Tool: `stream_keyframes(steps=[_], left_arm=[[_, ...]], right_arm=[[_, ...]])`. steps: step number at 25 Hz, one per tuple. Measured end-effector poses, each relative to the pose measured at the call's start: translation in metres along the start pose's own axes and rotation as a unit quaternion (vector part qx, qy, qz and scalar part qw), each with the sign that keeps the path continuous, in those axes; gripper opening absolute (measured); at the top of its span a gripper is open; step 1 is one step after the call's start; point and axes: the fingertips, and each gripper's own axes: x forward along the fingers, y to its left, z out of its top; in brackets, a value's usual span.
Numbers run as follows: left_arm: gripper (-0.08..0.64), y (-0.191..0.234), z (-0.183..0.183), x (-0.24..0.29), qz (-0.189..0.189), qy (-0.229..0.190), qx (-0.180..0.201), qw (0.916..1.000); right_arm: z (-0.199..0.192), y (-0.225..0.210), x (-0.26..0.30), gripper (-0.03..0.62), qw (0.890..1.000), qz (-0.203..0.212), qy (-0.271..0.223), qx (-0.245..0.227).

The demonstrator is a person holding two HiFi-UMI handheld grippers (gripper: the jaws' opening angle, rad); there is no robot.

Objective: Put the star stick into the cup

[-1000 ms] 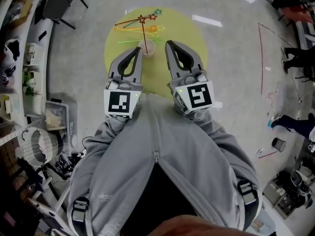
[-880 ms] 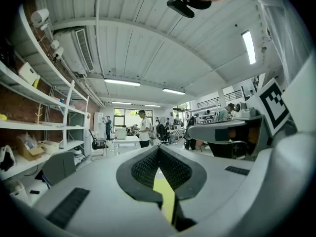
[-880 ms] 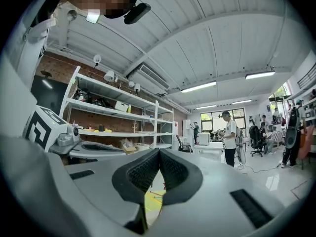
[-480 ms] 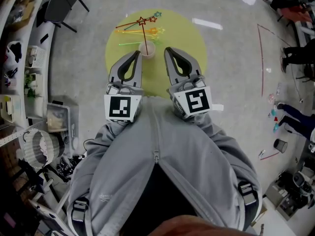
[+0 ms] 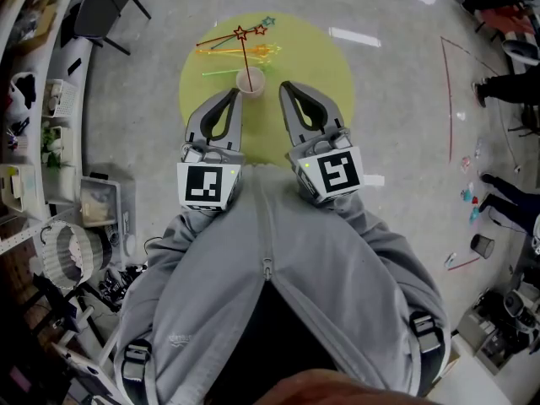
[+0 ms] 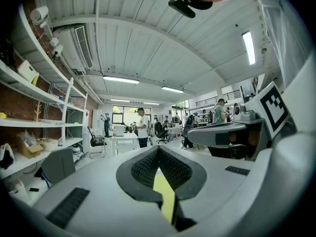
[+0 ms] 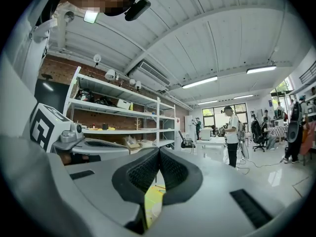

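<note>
Hanging empty with jaws together over the table's [image 5: 327,64] near edge, the left hand-held gripper [image 5: 235,92] and right hand-held gripper [image 5: 285,86] sit near the cup [image 5: 251,81] — a star stick [image 5: 245,54] stands in it (loose sticks [image 5: 229,52] lie by the far edge). Reaching past could tip that light-looking cup.

Open lab workshop, brick wall [image 7: 53,71], metal shelving [image 7: 123,116], desks [image 6: 124,138], office chairs [image 7: 186,143], strip lights [image 6: 121,79]

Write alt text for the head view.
Seen from above, the left gripper and right gripper, both shut and empty, hover near a cup with a red star stick standing in it. More sticks lie beyond on the round yellow surface.
</note>
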Motion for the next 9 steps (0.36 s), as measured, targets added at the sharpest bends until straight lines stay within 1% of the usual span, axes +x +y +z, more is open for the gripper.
stream_keyframes(steps=[5,9], left_arm=[[0.017,-0.0002,-0.0046,-0.0003,-0.006,0.003,0.01,0.9999],[0.017,-0.002,-0.0028,0.0008,-0.009,0.004,0.001,0.9999]], right_arm=[[-0.0025,0.0018,0.0015,0.032,1.0,0.004,0.003,-0.001],[-0.0016,-0.0004,0.0024,0.032,1.0,-0.007,0.013,0.007]])
